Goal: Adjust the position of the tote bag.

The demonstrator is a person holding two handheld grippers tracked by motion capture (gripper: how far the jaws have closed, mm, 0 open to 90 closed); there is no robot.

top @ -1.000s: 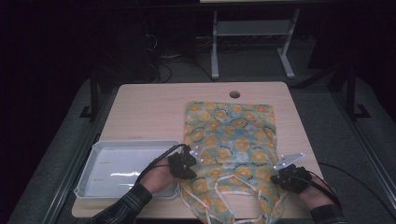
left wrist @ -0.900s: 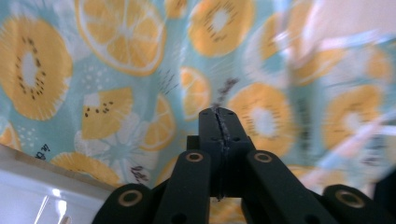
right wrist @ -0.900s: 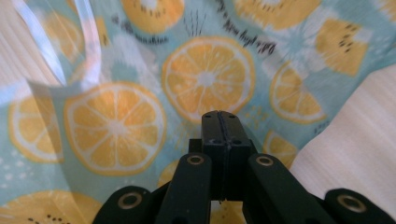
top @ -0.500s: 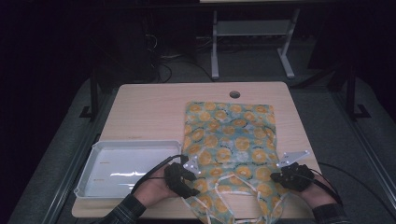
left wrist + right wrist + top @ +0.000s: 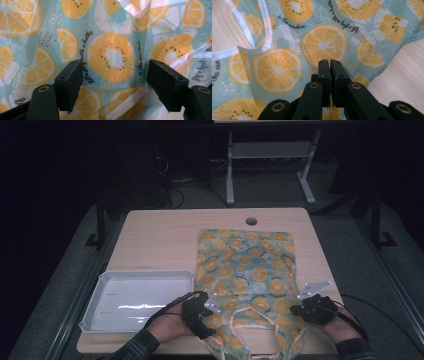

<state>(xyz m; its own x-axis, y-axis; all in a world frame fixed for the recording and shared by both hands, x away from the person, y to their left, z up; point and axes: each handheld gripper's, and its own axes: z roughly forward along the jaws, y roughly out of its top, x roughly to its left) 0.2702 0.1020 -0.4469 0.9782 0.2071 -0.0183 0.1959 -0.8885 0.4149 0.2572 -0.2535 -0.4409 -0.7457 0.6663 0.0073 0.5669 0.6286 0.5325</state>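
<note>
Left tongs [image 5: 212,307] have just been opening, released over the fruit-print cloth [image 5: 245,270]; right tongs [image 5: 299,309] stay clenched on its edge.

Left hand-held gripper [image 5: 115,86] just opened over fruit-print cloth [image 5: 110,32].

High view overhead; gripper views close on cloth [image 5: 112,37]

Teal fruit-print garment [image 5: 245,270] with white trim — possibly an apron — spread flat, table's right half, straps nearest the person
</note>
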